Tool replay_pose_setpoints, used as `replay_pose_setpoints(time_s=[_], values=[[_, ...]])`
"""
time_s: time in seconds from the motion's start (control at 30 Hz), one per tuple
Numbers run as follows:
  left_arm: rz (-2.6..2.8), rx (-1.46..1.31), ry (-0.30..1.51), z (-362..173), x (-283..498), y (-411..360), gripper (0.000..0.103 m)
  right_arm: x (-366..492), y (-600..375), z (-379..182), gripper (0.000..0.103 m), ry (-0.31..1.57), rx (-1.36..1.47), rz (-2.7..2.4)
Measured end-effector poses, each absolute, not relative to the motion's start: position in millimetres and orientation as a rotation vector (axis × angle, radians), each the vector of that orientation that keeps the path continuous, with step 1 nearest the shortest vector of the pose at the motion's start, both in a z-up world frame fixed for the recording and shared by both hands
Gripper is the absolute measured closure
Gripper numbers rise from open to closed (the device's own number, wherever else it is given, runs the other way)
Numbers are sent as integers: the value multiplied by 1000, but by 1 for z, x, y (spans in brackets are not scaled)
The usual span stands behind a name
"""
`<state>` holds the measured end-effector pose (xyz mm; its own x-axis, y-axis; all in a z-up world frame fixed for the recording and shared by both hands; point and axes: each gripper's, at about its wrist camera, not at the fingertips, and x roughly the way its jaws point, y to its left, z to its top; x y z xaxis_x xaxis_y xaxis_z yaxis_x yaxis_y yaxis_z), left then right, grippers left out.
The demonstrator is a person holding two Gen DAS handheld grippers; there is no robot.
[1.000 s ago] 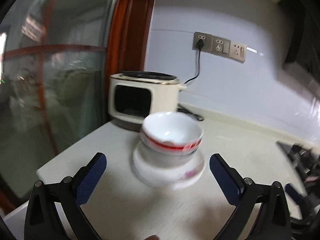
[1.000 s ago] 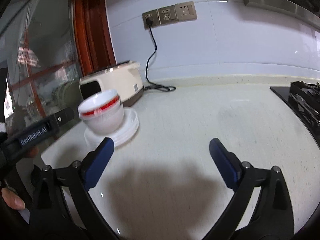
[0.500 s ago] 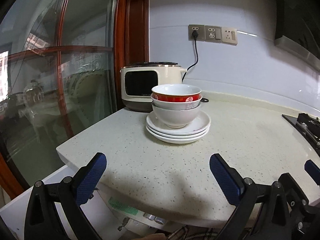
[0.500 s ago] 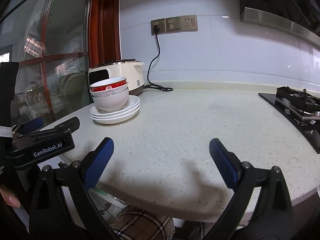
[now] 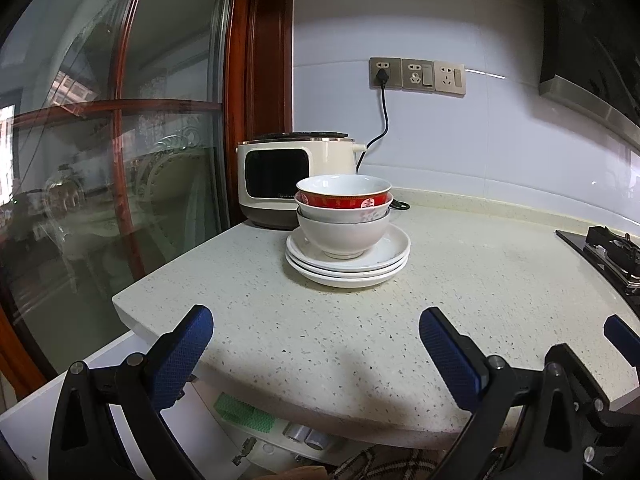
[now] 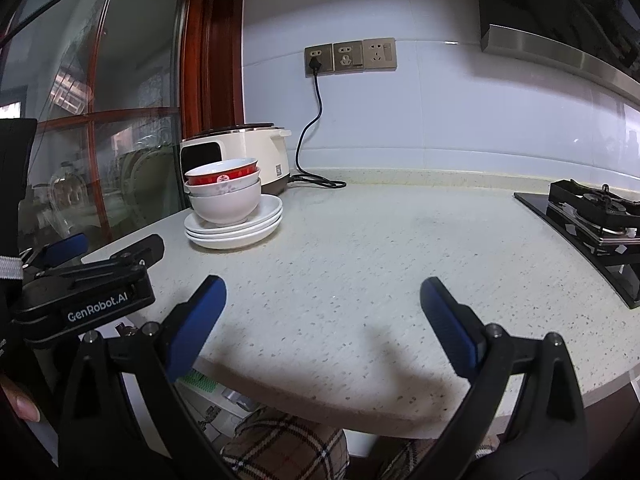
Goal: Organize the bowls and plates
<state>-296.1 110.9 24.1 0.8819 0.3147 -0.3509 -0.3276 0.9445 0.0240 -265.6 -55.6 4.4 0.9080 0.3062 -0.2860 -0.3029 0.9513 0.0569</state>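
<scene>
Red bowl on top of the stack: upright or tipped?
Upright. The red bowl sits nested in two white bowls on the plates, rim level, mouth up.

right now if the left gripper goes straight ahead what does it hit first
Most likely the stack of plates and the bowls on it; the left gripper points at them across bare countertop, though height is unclear.

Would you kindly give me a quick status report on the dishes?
Left gripper and right gripper open, empty, off the counter edge. Three bowls nested on three stacked plates. Nothing in the way.
</scene>
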Motion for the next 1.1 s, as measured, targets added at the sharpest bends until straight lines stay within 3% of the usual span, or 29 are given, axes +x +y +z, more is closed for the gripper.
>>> replay_pose_setpoints(time_s=[1.1], values=[[343, -53, 376, 21, -297, 115, 0, -264, -56, 0, 4, 330, 24, 336]])
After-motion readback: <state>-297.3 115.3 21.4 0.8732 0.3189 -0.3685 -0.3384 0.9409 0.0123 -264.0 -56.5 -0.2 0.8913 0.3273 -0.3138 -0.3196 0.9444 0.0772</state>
